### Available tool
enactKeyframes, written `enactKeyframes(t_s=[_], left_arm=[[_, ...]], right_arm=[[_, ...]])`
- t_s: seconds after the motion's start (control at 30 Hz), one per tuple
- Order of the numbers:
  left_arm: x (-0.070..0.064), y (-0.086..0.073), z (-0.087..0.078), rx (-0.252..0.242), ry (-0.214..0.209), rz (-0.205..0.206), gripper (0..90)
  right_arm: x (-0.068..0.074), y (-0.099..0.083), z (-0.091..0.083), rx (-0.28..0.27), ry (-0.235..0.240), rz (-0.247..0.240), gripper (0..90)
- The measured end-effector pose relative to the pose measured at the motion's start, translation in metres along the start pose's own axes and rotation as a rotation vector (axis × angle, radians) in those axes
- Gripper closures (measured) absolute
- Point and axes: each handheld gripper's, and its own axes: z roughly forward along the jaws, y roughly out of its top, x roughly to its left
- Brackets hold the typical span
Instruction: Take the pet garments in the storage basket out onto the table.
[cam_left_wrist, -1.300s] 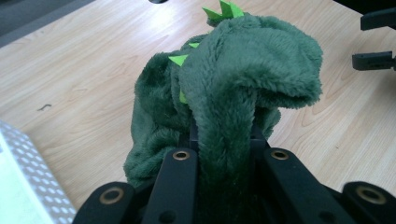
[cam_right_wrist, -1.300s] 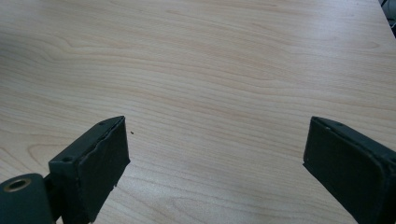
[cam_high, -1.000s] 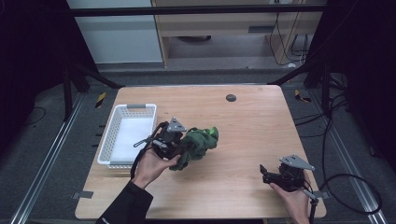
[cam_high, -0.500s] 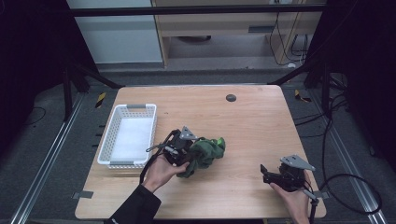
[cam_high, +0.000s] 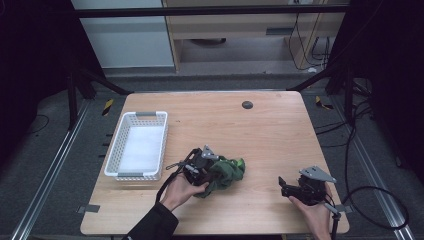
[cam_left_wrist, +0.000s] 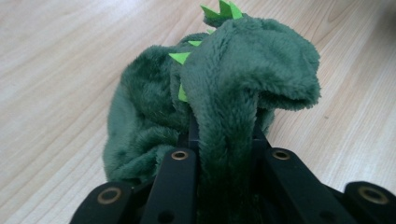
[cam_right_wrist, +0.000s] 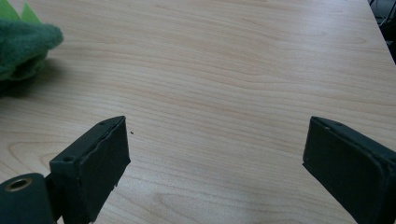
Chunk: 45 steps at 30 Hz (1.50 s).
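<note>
We take the white basket (cam_high: 136, 146) as our landmark; nearest to us, well off to its right at the table's (cam_high: 260, 130) front edge, our right gripper (cam_high: 286, 186) rests low with its jaws wide apart and nothing between them, bare wood showing through the gap in the right gripper view. Closer to the basket, just right of its near corner, our left gripper (cam_high: 212, 167) has its jaws closed on a fold of the green plush toy (cam_left_wrist: 224, 88); the toy lies bunched on the wood beside the basket, not in it. Farther back, beyond the basket and to its right, a small dark disc (cam_high: 247, 104) sits in the tabletop.

We judge the risk to lie in the grip: the jaws pinch only a loose flap of soft fabric, so the bulk could sag and slip free if we lift quickly; if the basket is the goal, the hanging body could also snag on its rim and tip or shove it.

We count one plush toy, one basket, one disc, two grippers.
</note>
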Motion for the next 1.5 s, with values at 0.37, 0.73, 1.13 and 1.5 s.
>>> enactKeyframes(t_s=[0.37,0.73,1.13,1.5], left_arm=[[-0.001,-0.007,0.011,0.005,-0.020,-0.006,66.6],[0.000,-0.010,-0.008,-0.064,0.002,0.018,32.0],[-0.003,-0.020,-0.037,-0.140,-0.005,0.017,23.4],[0.004,-0.042,-0.055,-0.205,0.051,-0.026,23.2]], right_arm=[[0.000,-0.001,0.001,0.009,0.001,-0.002,7.0],[0.000,-0.001,0.001,0.006,0.000,-0.001,6.7],[-0.001,-0.001,0.001,0.000,-0.001,0.004,6.6],[-0.001,-0.001,0.000,0.000,0.001,0.006,6.4]])
